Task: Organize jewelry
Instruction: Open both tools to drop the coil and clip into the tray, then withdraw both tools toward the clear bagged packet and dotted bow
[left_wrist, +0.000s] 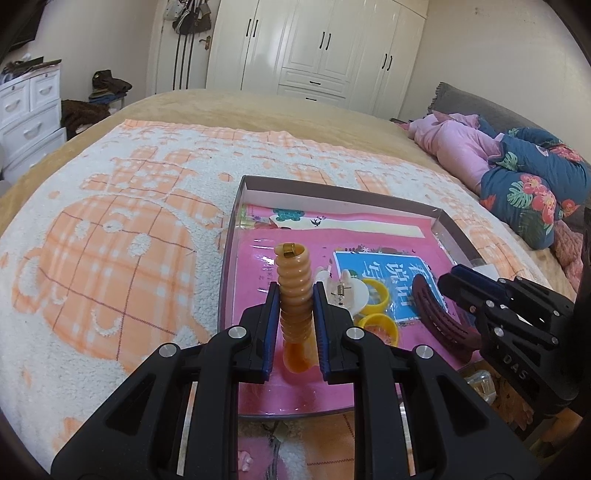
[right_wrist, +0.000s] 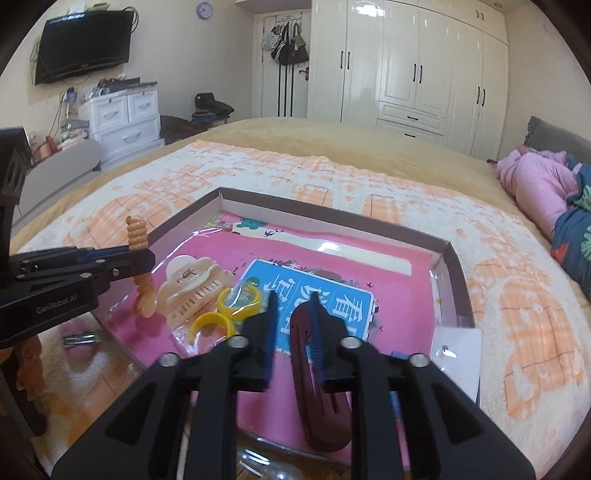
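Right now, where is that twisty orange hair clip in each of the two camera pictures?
Left wrist view: the spiral orange clip stands low in the centre, between the left gripper fingers.
Right wrist view: the same clip is at the left, held in that gripper.
Shared landmark: the blue label on the pink tray.

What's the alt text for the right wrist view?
The right gripper hangs open over a dark maroon hair clip that lies in a shallow box lid on a bed. On the left, the left gripper is shut on an orange spiral hair clip, beside a cream claw clip and two yellow rings.
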